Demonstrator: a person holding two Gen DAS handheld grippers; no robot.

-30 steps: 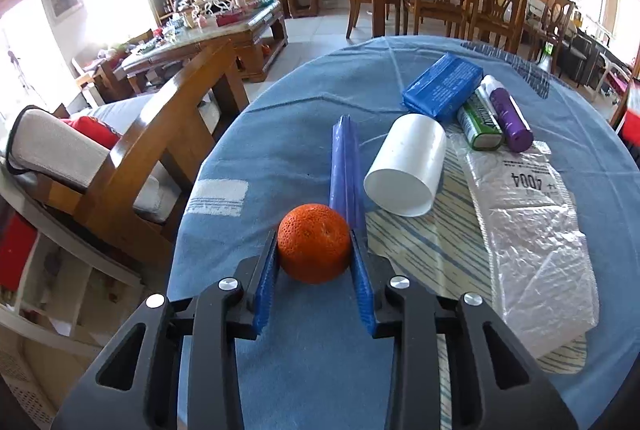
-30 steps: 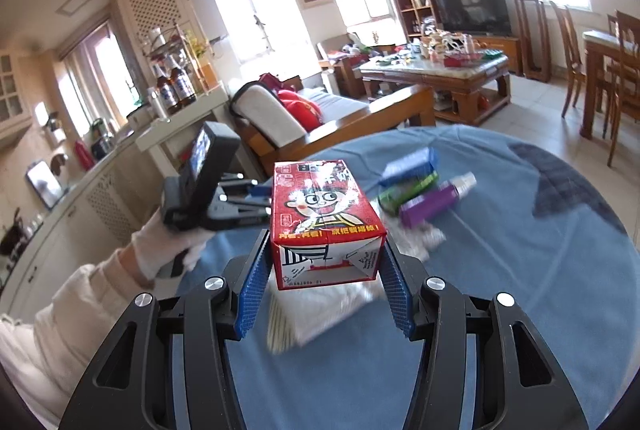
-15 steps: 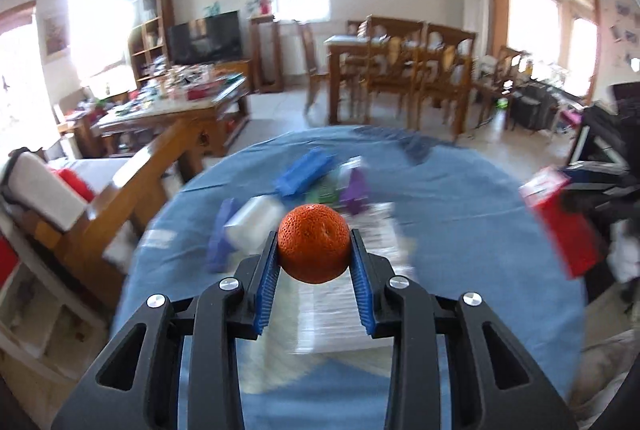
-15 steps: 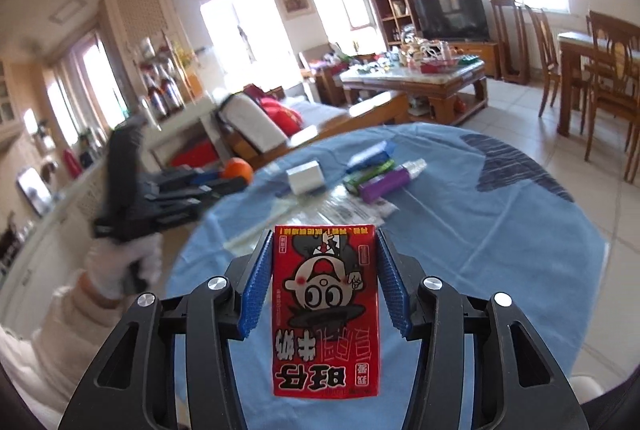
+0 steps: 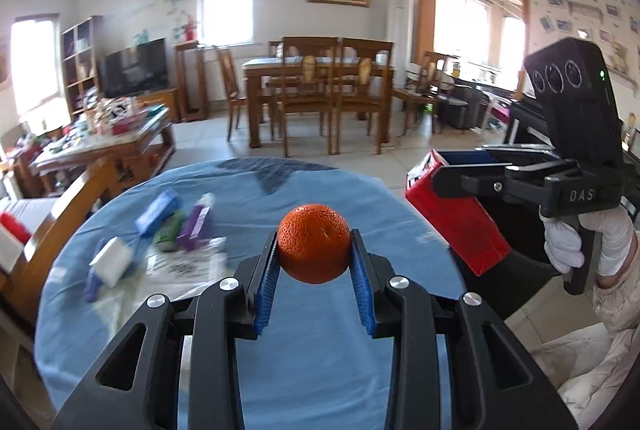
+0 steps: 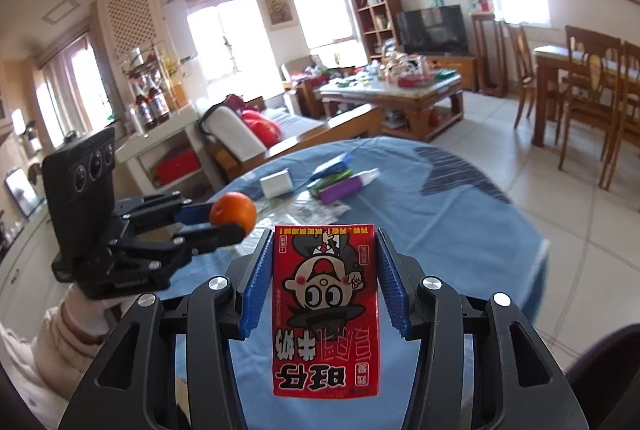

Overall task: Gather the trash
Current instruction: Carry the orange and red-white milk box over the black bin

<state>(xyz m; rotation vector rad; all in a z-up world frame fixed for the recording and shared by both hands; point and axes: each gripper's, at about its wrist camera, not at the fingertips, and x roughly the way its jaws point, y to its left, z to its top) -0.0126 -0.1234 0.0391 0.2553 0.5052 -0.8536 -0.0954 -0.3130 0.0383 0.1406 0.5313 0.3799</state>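
Note:
My left gripper (image 5: 314,272) is shut on an orange mandarin (image 5: 313,248) and holds it above the blue-clothed round table (image 5: 304,370). My right gripper (image 6: 325,278) is shut on a red milk carton (image 6: 326,310) with a cartoon face, hanging upside down between the pads. In the left wrist view the right gripper (image 5: 460,172) holds the carton (image 5: 460,226) off the table's right edge. In the right wrist view the left gripper (image 6: 216,220) shows with the mandarin (image 6: 233,214).
On the table's far left lie a white cup (image 5: 111,261), a blue pack (image 5: 158,206), a green pack (image 5: 169,232), a purple tube (image 5: 195,222) and a clear plastic bag (image 5: 184,266). Wooden chairs, a dining table (image 5: 316,86) and a sofa stand around.
Both grippers have lifted and drawn back from the table. The mandarin left the table in the left gripper. The carton swung down to hang upside down in the right gripper.

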